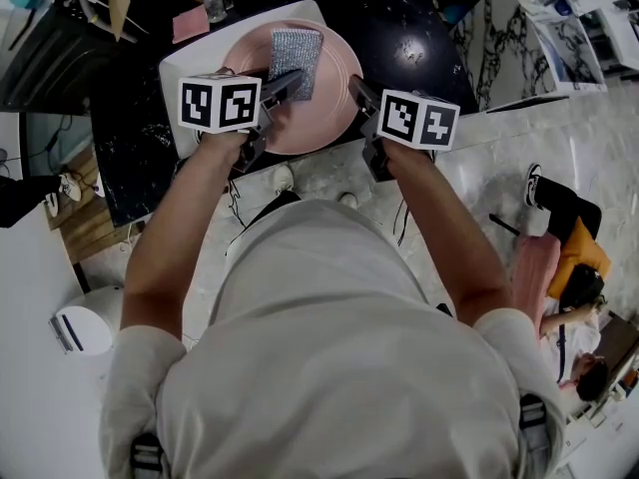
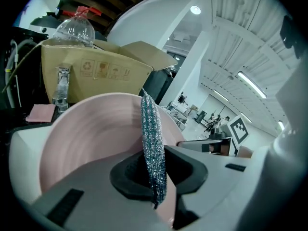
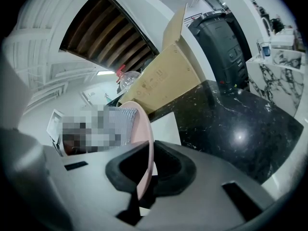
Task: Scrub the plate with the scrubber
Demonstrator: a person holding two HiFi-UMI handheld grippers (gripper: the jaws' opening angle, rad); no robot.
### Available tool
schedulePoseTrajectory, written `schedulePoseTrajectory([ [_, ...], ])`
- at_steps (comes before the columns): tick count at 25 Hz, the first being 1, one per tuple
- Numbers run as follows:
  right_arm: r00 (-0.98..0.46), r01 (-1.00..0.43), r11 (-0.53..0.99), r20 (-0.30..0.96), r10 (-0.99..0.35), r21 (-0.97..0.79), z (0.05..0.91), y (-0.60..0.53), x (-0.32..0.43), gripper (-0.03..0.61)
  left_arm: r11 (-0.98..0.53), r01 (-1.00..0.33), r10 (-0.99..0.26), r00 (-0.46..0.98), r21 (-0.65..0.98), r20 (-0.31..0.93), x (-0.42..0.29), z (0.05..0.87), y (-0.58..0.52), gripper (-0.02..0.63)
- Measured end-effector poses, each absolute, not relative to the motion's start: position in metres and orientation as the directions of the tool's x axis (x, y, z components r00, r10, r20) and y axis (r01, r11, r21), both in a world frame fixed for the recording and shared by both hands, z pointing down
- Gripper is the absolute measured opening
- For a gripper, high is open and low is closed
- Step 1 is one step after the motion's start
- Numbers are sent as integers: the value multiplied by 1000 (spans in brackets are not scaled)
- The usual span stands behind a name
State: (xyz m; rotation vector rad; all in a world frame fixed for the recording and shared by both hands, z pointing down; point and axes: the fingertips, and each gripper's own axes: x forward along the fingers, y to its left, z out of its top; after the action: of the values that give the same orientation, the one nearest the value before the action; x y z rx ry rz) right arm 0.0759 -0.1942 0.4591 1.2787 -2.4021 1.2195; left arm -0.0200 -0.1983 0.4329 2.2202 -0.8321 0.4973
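L gripper (image 2: 154,177) pinched scrubber (image 2: 153,143) over pink plate (image 1: 329,103); R gripper (image 3: 147,170) clamped plate's right rim, by bench's (image 1: 419,38) front edge.

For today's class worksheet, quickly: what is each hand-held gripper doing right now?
Left hand-held gripper: shut on the scrubber.
Right hand-held gripper: shut on the plate rim.
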Motion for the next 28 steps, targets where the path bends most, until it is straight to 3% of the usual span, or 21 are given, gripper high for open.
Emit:
schedulePoseTrajectory([
  [17,-589,-769,258,490,-643,-585,465,-198,96,29,-444,-807,-508,584,390,633,-116,449,-201,71],
  [23,-588,-768,254,490,-643,-588,466,-199,94,25,-494,-764,-498,640,415,585,-88,429,-186,71],
  [28,-596,-764,268,485,-640,-587,463,-199,84,25,-566,-687,-419,716,457,558,-31,427,-163,71],
])
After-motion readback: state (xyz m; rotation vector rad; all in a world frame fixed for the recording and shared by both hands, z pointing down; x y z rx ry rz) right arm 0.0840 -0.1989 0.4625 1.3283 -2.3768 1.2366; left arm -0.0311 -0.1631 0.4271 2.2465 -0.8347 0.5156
